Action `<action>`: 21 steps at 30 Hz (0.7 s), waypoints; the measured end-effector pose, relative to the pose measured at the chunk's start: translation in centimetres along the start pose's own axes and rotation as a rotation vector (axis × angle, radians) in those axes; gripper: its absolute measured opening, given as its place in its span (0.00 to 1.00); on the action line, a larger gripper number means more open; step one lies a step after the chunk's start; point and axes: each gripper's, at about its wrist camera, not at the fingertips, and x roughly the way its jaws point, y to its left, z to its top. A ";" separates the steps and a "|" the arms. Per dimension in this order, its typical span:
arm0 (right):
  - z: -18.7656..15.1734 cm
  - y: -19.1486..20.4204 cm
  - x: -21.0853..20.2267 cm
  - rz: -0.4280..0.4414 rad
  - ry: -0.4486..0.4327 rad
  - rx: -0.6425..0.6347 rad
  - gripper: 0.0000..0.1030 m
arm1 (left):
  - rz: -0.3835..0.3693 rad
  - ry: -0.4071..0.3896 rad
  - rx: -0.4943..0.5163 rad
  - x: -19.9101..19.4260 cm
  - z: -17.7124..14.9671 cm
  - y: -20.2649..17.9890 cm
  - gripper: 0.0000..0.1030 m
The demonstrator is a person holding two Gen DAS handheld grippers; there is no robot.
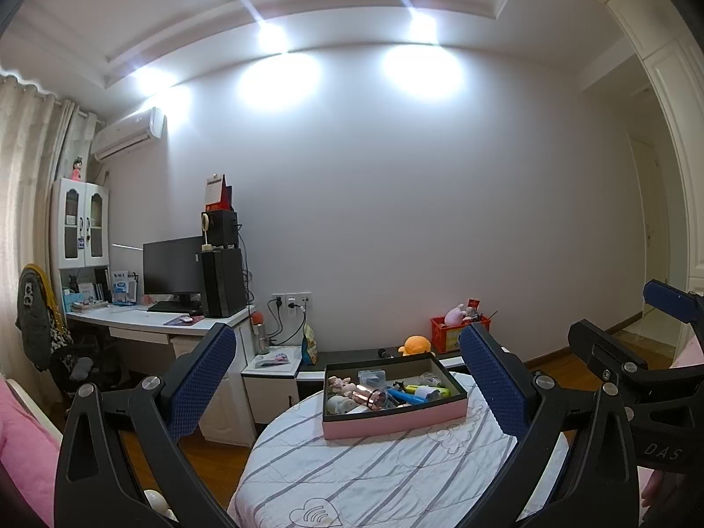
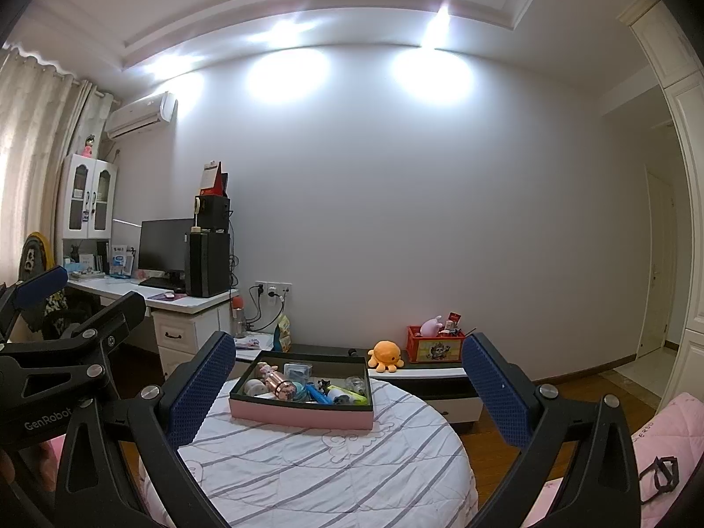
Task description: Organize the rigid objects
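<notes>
Bedroom walls are plain behind a round striped table [image 1: 352, 475]. On the table's far side sits the pink box [image 1: 396, 420] full of small toys. Left gripper [image 1: 347, 378] and right gripper [image 2: 347, 389] are spread wide, holding nothing. Go slowly, pick one toy only.

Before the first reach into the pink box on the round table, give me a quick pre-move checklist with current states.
1. Left gripper open and empty: ok.
2. Right gripper open and empty: ok.
3. Pink box sits flat on the striped tablecloth, within the table edge: ok.
4. Box contents visible, including the rose-gold cylinder, blue item and yellow-green item: ok.
5. Items separated enough for a clean single grasp: not ok, they overlap.
6. A place to sort items into: cannot tell.
</notes>
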 end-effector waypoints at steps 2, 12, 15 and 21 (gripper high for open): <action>0.0 0.0 0.0 -0.001 0.000 0.000 1.00 | -0.001 -0.002 0.000 0.0 0.0 0.0 1.00; 0.0 0.0 0.0 0.000 0.002 -0.001 1.00 | 0.000 -0.002 0.000 0.0 0.0 0.1 1.00; 0.0 0.0 0.1 0.002 0.003 -0.002 1.00 | 0.001 -0.002 0.000 -0.1 -0.1 0.1 1.00; 0.1 0.0 0.2 0.003 0.002 -0.002 1.00 | 0.002 -0.003 0.000 -0.1 -0.1 0.1 1.00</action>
